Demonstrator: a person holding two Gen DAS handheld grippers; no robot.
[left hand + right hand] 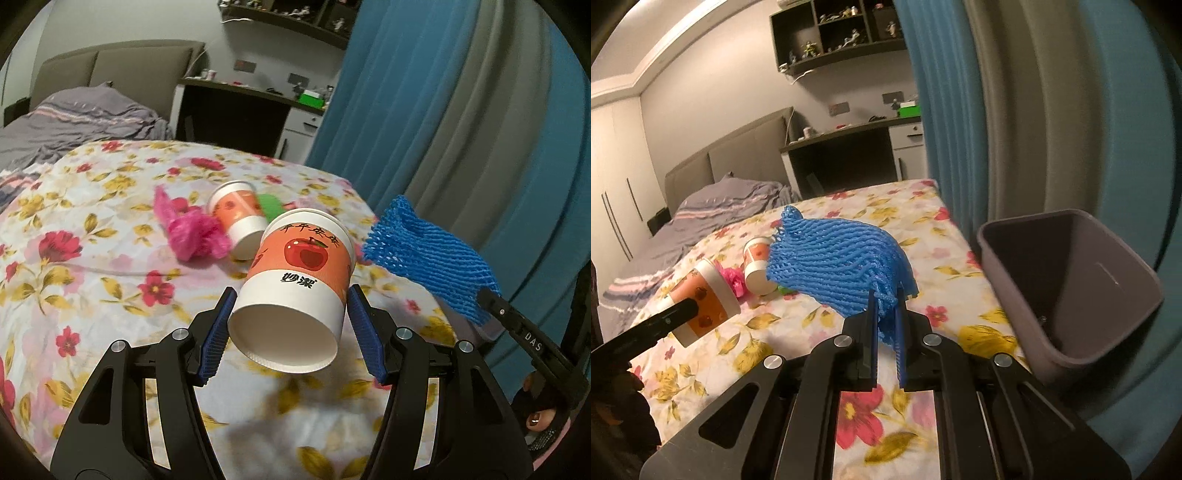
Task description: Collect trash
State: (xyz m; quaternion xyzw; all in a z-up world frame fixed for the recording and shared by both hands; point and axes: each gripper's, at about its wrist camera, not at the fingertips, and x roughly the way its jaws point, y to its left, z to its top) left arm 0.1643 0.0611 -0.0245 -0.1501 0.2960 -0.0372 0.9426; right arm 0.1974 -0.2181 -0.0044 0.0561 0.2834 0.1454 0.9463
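Both hands loaded, nothing binned yet as far as the views show.

Left gripper (288, 314) clamps a paper cup (295, 280) printed with a red apple — held on its side above the bed, open mouth toward the camera, pads pressing the white band near the rim.

Right gripper (886, 314) is clenched on a blue foam fruit net (838, 258), which droops forward over the floral bedspread (849, 413).

The grey bin (1071, 288) stands just right of the right gripper, at the bed's edge by the blue curtain (942, 110); the part of its inside that shows looks empty.

Still lying on the bedspread: a second paper cup (240, 221) on its side, a crumpled pink plastic bag (192, 232) touching it, and a green scrap (269, 206) behind — what it is, unclear.

Judgement: early-to-middle stage. Two items lifted and due for the bin; at least three more to collect.
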